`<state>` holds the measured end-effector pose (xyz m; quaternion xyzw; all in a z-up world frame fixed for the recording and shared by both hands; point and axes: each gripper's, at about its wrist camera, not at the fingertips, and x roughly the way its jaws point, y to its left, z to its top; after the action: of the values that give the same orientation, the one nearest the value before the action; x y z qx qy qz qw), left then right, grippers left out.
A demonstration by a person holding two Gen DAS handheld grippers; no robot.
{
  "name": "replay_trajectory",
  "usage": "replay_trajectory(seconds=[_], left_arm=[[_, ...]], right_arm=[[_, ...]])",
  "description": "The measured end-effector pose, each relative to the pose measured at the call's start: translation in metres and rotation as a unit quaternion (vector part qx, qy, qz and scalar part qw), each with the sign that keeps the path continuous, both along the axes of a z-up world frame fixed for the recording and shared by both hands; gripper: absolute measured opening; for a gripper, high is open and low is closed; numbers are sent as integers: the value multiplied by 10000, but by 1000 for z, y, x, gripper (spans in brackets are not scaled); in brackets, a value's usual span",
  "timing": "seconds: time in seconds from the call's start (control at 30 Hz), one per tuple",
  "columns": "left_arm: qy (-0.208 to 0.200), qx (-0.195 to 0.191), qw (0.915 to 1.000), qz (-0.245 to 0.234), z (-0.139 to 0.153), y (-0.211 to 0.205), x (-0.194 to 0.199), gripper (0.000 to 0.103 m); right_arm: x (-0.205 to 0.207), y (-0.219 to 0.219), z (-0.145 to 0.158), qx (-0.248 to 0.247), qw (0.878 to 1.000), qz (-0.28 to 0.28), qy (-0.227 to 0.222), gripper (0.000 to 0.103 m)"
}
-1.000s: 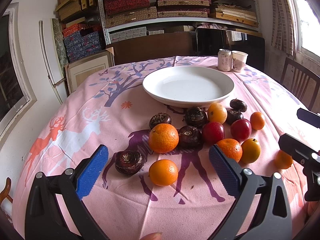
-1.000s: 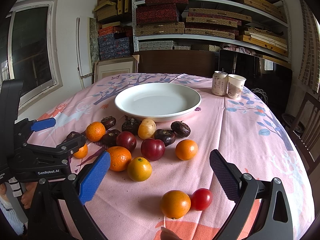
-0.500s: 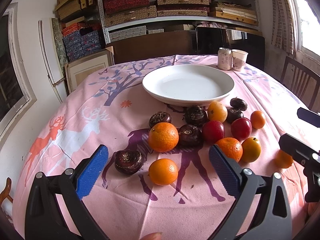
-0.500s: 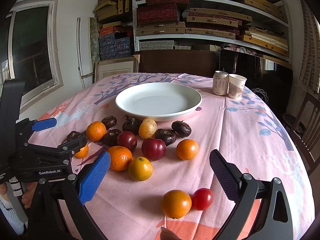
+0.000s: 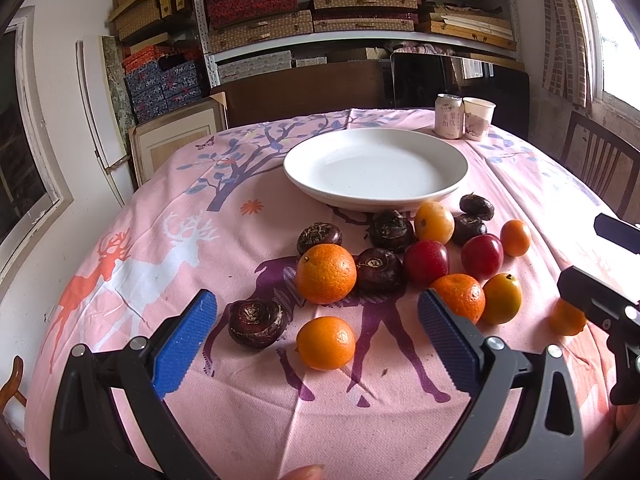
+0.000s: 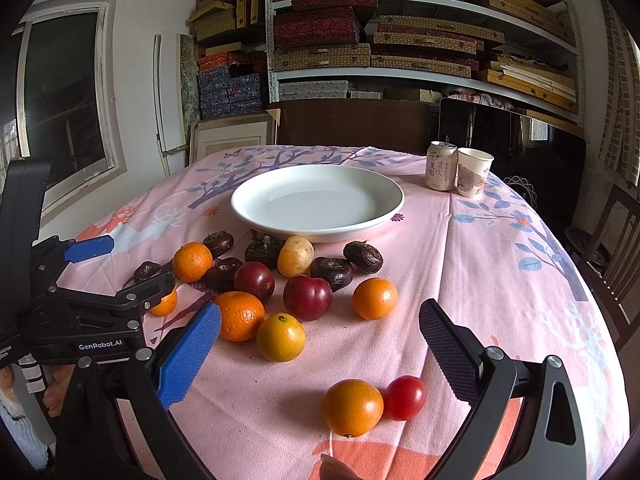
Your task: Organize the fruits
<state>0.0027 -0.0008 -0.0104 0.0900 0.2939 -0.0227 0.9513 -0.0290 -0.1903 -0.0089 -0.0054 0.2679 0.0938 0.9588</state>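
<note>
A white plate (image 5: 452, 184) (image 6: 384, 212) stands empty on the pink tablecloth. In front of it lie several oranges, red plums and dark water chestnuts. My left gripper (image 5: 318, 338) is open and empty, with a small orange (image 5: 325, 343) and a water chestnut (image 5: 256, 322) between its fingers; a bigger orange (image 5: 326, 273) lies beyond. My right gripper (image 6: 320, 354) is open and empty, with an orange (image 6: 352, 407) and a small red tomato (image 6: 405, 397) between its fingers. The left gripper also shows in the right wrist view (image 6: 120, 268).
A drink can (image 6: 441, 165) and a paper cup (image 6: 473, 172) stand at the table's far right. A wooden chair (image 5: 596, 160) stands by the right edge. Shelves of boxes (image 6: 400, 40) fill the back wall. The right gripper's fingers (image 5: 592, 300) show at the left view's right edge.
Both grippers have drifted very slightly; the fruit has not moved and both grippers stay open.
</note>
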Motion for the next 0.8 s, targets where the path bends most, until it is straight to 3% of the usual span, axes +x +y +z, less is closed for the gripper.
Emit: replay_trajectory(seconds=[0.8], left_arm=[[102,-160,9998,-5,0,1,1,99]], right_arm=[[2,-3,-3,26,10000,39,25,99]])
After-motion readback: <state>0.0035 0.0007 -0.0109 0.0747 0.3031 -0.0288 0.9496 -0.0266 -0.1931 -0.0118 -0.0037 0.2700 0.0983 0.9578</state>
